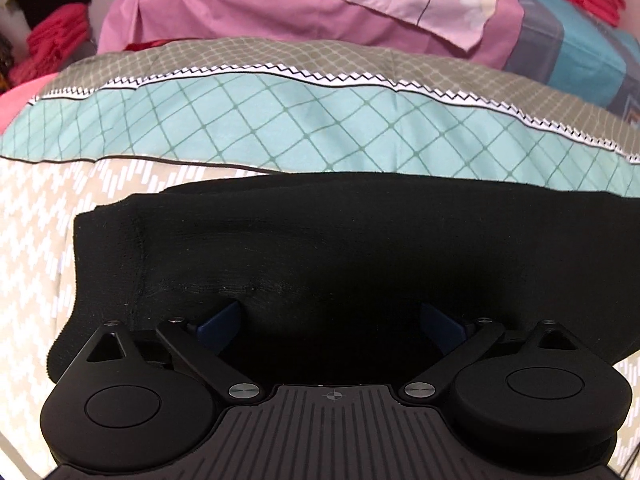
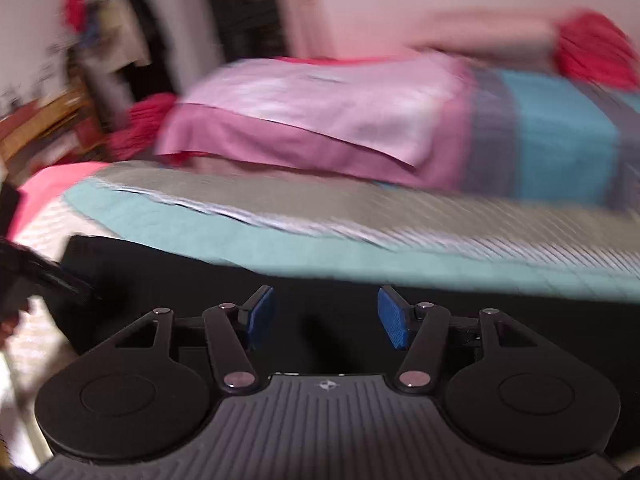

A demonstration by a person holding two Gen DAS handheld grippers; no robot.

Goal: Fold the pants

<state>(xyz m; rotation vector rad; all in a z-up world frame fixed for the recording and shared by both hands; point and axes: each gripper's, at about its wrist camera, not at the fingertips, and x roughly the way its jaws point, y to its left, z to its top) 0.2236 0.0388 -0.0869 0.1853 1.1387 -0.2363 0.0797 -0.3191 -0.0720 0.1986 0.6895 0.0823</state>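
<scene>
Black pants [image 1: 320, 248] lie folded flat on a beige patterned bedspread [image 1: 36, 240], their folded edge toward the left. My left gripper [image 1: 330, 320] points down close over them, its blue pads [image 1: 218, 320] wide apart and open, with only flat cloth beneath. The right wrist view is blurred by motion. It shows the pants [image 2: 180, 272] as a dark band below my right gripper [image 2: 326, 316], which is open, with nothing gripped between its blue pads [image 2: 394, 320].
Beyond the pants lie a teal checked quilt [image 1: 280, 132], a pink pillow [image 1: 280, 16] and a blue striped cushion [image 1: 580, 48]. Red cloth [image 1: 52, 44] is heaped at the far left. A dark blurred shape [image 2: 44, 276] enters the right wrist view at the left edge.
</scene>
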